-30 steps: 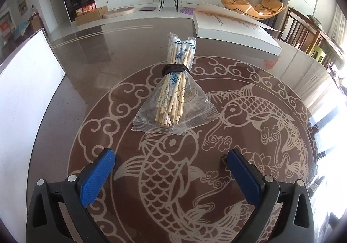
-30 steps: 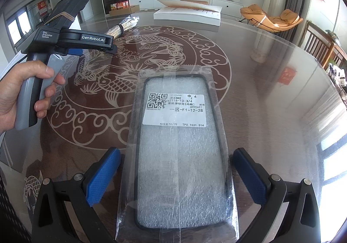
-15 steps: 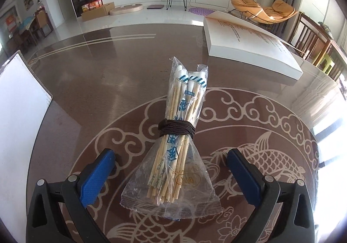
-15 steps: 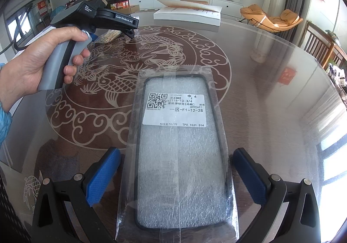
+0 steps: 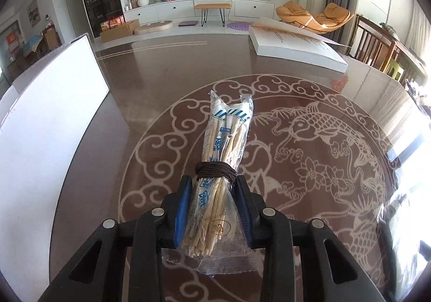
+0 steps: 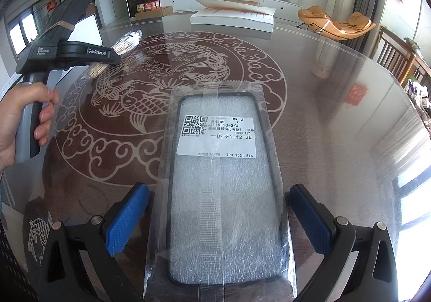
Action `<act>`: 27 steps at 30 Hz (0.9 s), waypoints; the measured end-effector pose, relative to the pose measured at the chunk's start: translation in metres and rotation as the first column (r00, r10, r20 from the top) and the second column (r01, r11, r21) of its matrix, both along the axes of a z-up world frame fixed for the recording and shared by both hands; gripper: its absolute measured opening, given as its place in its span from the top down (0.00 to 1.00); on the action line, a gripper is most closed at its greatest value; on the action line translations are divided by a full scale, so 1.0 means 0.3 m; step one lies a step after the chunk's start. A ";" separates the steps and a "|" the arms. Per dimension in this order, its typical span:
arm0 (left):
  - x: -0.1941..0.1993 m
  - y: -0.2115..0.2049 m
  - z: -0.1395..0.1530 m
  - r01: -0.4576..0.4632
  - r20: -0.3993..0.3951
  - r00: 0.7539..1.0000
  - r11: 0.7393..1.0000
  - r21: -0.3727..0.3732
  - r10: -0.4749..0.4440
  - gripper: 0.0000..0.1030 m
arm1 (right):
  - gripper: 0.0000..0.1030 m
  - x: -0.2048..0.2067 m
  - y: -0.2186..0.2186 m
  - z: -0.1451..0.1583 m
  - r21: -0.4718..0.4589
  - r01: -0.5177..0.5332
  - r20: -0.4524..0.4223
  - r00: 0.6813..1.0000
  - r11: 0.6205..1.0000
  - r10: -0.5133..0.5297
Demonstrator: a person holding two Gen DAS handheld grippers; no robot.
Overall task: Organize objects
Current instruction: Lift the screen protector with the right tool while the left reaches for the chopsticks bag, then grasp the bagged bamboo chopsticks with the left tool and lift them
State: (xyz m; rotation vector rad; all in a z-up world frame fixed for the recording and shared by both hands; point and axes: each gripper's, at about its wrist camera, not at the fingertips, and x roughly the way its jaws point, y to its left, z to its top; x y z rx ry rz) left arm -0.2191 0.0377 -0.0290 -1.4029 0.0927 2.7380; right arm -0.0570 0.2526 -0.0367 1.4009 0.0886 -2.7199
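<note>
The left tool point(image 5: 214, 210) was clenched on the near end of the chopstick bundle point(image 5: 223, 156), whose long axis pointed straight away over the counter point(image 5: 161, 86). The right tool point(image 6: 219, 218) stood released, with the packaged phone case point(image 6: 219, 194) lying lengthwise between its fingers.

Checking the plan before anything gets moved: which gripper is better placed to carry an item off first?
Left. The left gripper is already shut on the chopstick bundle, while the right gripper sits open, its jaws merely straddling the bagged phone case.
</note>
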 end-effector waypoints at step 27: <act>0.612 -0.069 -0.044 -0.042 -0.004 0.999 0.999 0.015 0.042 0.00 | 0.00 -0.001 0.000 0.000 0.000 0.000 0.000 1.000 1.000 0.000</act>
